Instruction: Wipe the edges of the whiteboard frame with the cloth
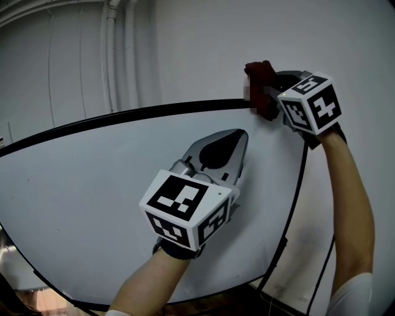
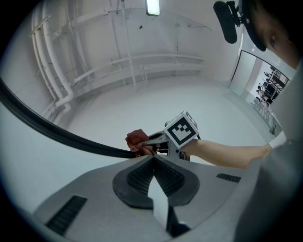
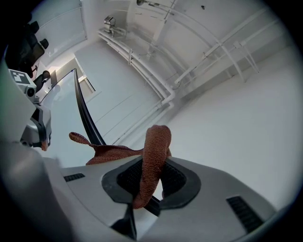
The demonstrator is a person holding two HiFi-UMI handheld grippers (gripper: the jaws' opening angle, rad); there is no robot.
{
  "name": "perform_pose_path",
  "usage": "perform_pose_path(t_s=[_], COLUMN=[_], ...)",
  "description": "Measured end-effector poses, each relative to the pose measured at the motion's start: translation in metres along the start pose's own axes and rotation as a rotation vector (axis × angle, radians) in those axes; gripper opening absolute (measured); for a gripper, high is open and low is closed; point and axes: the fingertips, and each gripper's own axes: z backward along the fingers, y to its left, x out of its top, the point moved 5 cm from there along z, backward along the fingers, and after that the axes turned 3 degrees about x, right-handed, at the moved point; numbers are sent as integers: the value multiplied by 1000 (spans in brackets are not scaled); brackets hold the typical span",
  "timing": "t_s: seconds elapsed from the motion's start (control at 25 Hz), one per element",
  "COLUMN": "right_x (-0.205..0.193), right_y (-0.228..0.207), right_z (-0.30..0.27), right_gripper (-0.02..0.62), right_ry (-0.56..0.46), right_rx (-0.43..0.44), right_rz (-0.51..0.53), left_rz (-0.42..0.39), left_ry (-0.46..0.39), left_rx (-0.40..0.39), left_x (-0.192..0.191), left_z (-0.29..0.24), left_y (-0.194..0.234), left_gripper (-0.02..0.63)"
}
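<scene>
The whiteboard (image 1: pixel 105 203) has a thin black frame (image 1: pixel 154 112). At its top right corner my right gripper (image 1: pixel 276 94) is shut on a rust-red cloth (image 1: pixel 260 75), which is pressed against the frame's top edge. In the right gripper view the cloth (image 3: pixel 154 151) stands up between the jaws and trails left onto the frame (image 3: pixel 87 118). My left gripper (image 1: pixel 233 137) rests against the white board face near its middle, shut with nothing in it. The left gripper view shows its tips (image 2: pixel 152 160) meeting, with the cloth (image 2: pixel 137 140) and frame (image 2: pixel 47 127) beyond.
Behind the board is a white wall with vertical pipes (image 1: pixel 114 55). The board's black stand leg (image 1: pixel 279 254) runs down at the lower right. A ceiling lamp (image 2: pixel 152 6) shines overhead.
</scene>
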Motion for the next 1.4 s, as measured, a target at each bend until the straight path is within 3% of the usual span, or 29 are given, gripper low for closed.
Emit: perform_pose_path(t_s=[0.64,0.76,0.96,1.28,1.4], right_x=[-33,-47,-74,-79,-97], right_y=[-4,6,42,51,92], right_z=[36,53,81,89,108], right_gripper=[81,81,81,81,81], right_ry=[-116,-164,-217,-225,-228], right_rx=[-148,-168,-160,-104,-82], right_rz=[-81,-144,-223,-339,-403], left_rz=[23,29,41,81,82], left_ry=[26,32,51,78,69], left_rx=[-18,-32,-59,-74,-92], left_x=[-21,-32,-59,-59,-76], left_z=[-2,3,17,7,34], left_y=[-21,-32,-50,-46,-56], left_gripper=[9,9,9,9,9])
